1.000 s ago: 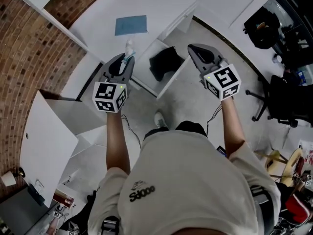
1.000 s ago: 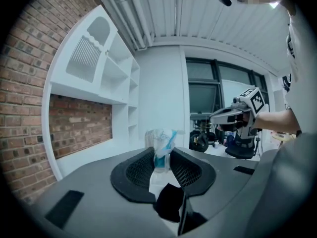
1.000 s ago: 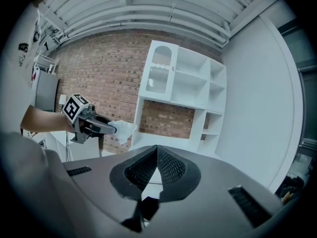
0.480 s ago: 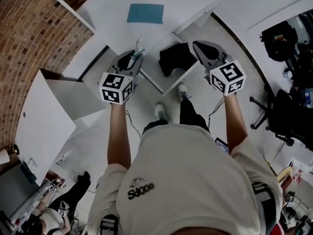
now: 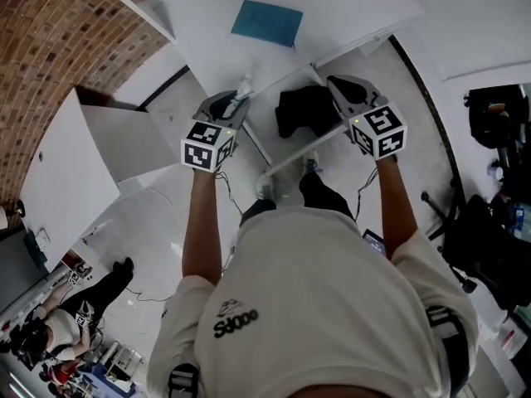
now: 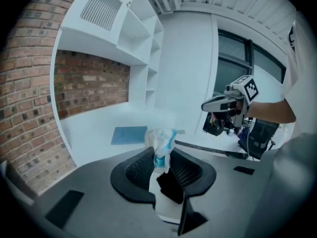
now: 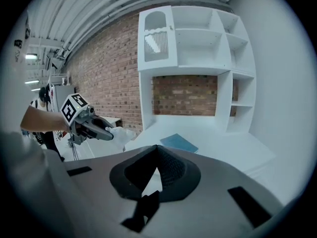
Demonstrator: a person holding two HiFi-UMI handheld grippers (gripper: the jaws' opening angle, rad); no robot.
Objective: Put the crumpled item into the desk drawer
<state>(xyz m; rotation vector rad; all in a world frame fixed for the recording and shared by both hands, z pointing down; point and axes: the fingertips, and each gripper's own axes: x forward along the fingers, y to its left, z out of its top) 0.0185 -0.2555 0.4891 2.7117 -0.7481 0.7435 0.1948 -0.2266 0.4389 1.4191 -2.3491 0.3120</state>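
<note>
A crumpled white and blue plastic item (image 6: 160, 144) sticks up between the pads of my left gripper (image 6: 162, 163), which is shut on it. In the head view the left gripper (image 5: 236, 99) holds the crumpled item (image 5: 244, 84) by the left rim of the open white desk drawer (image 5: 290, 157). A black bundle (image 5: 305, 110) lies inside the drawer. My right gripper (image 5: 336, 82) hovers at the drawer's right side, its jaws together with nothing in them. In the right gripper view, the right gripper (image 7: 157, 151) faces the desk, with the left gripper (image 7: 91, 128) off to its left.
A blue sheet (image 5: 267, 22) lies on the white desk top (image 5: 348, 7) behind the drawer. A brick wall (image 5: 58, 48) and white shelving (image 7: 188, 33) stand behind the desk. A low white cabinet (image 5: 75, 181) is to my left, and office chairs (image 5: 498, 123) to the right.
Both grippers have moved forward, closer to the open drawer and the desk. The left gripper still holds the crumpled item. The right gripper stays shut.
</note>
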